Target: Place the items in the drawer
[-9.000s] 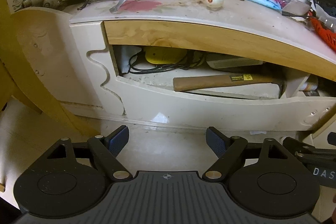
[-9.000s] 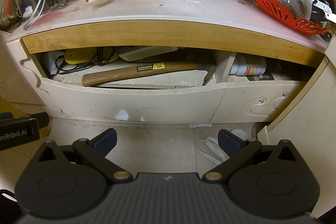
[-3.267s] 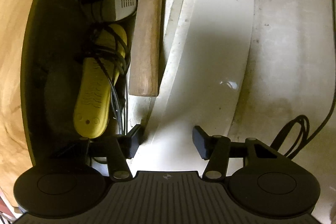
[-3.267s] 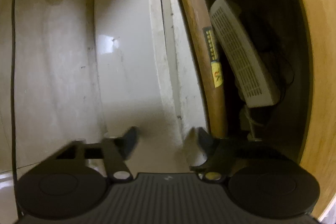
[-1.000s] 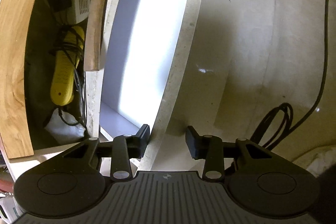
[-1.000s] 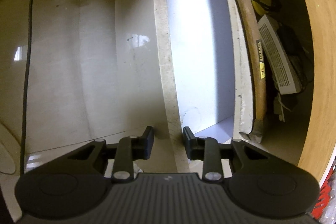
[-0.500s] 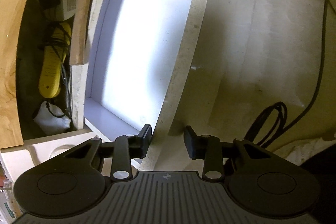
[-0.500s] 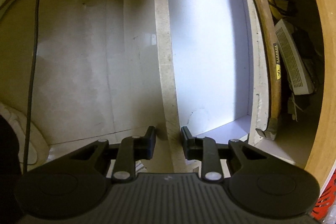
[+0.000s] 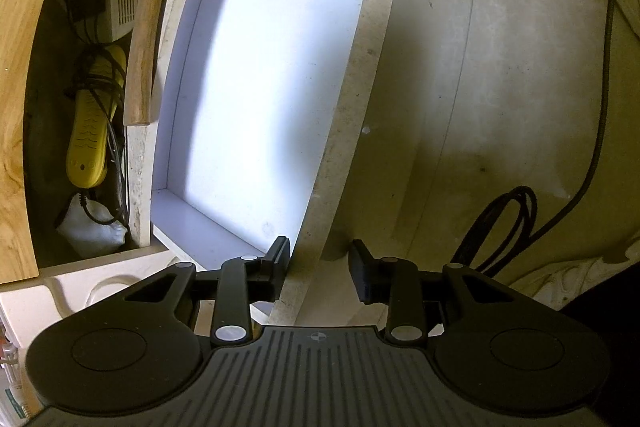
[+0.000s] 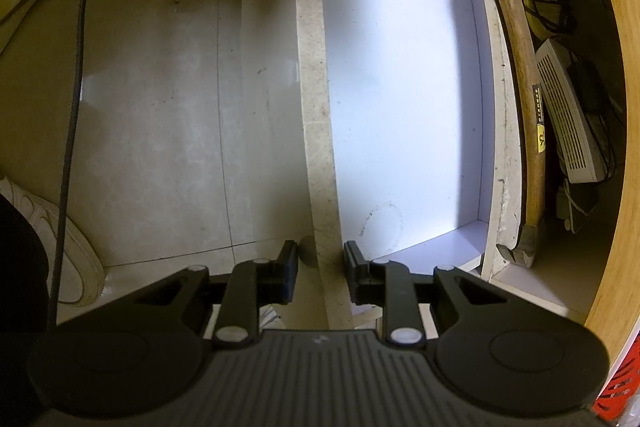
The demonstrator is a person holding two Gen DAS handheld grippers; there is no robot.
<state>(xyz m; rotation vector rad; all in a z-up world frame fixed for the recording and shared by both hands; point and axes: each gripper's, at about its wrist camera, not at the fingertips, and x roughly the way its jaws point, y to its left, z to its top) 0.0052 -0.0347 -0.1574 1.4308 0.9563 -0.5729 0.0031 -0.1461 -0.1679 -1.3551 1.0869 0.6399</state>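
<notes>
White and bare, the floor of the drawer shows in both wrist views; the drawer stands pulled out and nothing lies in it. Its front panel runs as a long pale strip away from the cameras, and each gripper sits astride this edge. The left gripper is pinched on the panel near one end of it, with one finger inside the drawer and one outside, over the tiled floor. The right gripper is pinched on the same panel near the other end, in the same way.

The things that could go in lie past the back wall of the drawer, in the dark compartment under the wooden edge. There a hammer lies with its long axis parallel to the drawer's back edge; in the right view its head is at the near end. Beside it are a yellow device wrapped in cable and a white slotted box. Which items are meant I cannot tell. I judge that both grippers must first let go of the panel, and then reach across the drawer's width. The right one seems nearer to the hammer's head, the left one nearer to its handle end.
</notes>
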